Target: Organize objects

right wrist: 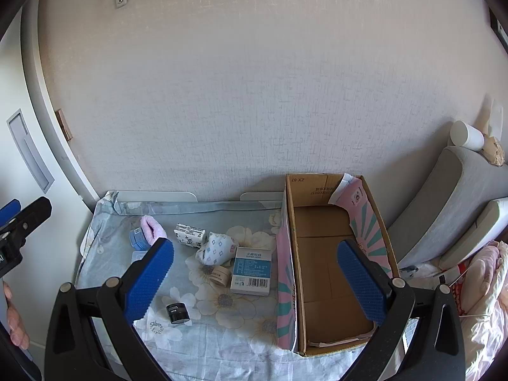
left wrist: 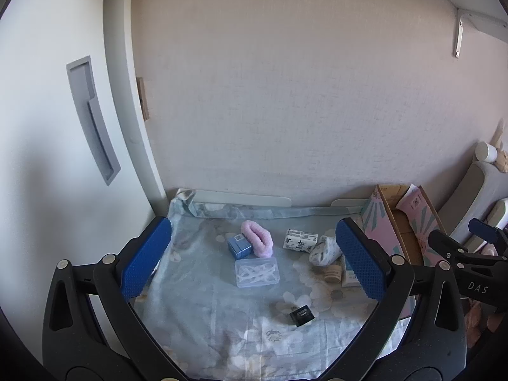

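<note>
Small objects lie on a floral blue cloth [left wrist: 203, 311]: a pink fluffy band [left wrist: 257, 238], a blue box [left wrist: 239, 246], a clear plastic case [left wrist: 257, 272], a patterned white pack [left wrist: 300, 238], a rolled sock [right wrist: 214, 247], a small tan jar [right wrist: 221, 275], a white-blue box [right wrist: 252, 270] and a black jar [right wrist: 177, 312]. An open, empty cardboard box [right wrist: 330, 273] stands at the cloth's right. My left gripper [left wrist: 254, 260] is open and empty above the cloth. My right gripper [right wrist: 254, 282] is open and empty, over the cloth's right part and the box.
A wall stands behind the table. A white door with a grey recessed handle [left wrist: 92, 120] is on the left. Grey cushions [right wrist: 444, 209] and pink bedding [right wrist: 485, 285] lie to the right of the box. A wall shelf bracket [left wrist: 458, 36] hangs above.
</note>
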Demonstrator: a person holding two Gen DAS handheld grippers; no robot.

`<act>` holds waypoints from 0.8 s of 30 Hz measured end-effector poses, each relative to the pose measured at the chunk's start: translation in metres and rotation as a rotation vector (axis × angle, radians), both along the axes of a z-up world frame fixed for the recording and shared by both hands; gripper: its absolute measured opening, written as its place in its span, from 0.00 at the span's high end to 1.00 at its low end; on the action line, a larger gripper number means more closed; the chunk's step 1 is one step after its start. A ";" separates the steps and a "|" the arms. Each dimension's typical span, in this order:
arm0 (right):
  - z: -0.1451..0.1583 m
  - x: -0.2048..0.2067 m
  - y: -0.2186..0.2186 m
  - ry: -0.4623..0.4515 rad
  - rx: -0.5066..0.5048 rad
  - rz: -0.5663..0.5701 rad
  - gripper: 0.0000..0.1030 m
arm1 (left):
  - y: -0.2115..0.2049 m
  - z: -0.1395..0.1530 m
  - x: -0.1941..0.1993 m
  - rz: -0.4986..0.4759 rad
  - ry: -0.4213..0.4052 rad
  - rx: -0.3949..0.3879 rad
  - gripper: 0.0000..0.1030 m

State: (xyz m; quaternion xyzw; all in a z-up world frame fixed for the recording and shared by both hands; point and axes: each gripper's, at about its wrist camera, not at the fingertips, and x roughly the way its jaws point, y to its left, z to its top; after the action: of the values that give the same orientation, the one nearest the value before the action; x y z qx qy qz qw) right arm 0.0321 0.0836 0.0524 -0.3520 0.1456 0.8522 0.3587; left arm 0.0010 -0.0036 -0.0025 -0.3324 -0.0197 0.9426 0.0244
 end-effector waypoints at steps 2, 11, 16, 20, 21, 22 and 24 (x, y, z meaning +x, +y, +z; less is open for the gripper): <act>0.000 0.000 0.000 0.002 0.000 0.000 0.01 | 0.001 0.000 0.003 0.002 0.000 0.009 0.00; 0.001 -0.001 -0.001 0.001 0.007 0.000 0.01 | -0.003 -0.002 -0.001 -0.010 -0.016 0.005 0.00; 0.001 -0.001 -0.001 0.008 0.004 -0.002 0.01 | -0.002 0.000 -0.002 -0.021 -0.023 0.007 0.00; 0.000 -0.001 -0.002 0.011 0.000 -0.003 0.01 | -0.002 -0.002 -0.002 -0.026 -0.031 0.011 0.00; 0.001 -0.001 -0.002 0.011 -0.001 -0.004 0.01 | -0.003 -0.002 -0.002 -0.026 -0.032 0.014 0.00; 0.001 -0.001 -0.001 0.011 -0.003 -0.003 0.01 | -0.003 -0.002 -0.002 -0.028 -0.034 0.016 0.00; 0.002 -0.001 0.000 0.013 -0.004 -0.002 0.01 | -0.002 -0.002 -0.002 -0.028 -0.035 0.017 0.00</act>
State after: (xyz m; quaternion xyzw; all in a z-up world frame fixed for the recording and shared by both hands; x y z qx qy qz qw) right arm 0.0313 0.0832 0.0541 -0.3469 0.1502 0.8538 0.3578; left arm -0.0007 -0.0059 -0.0049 -0.3489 -0.0236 0.9360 0.0402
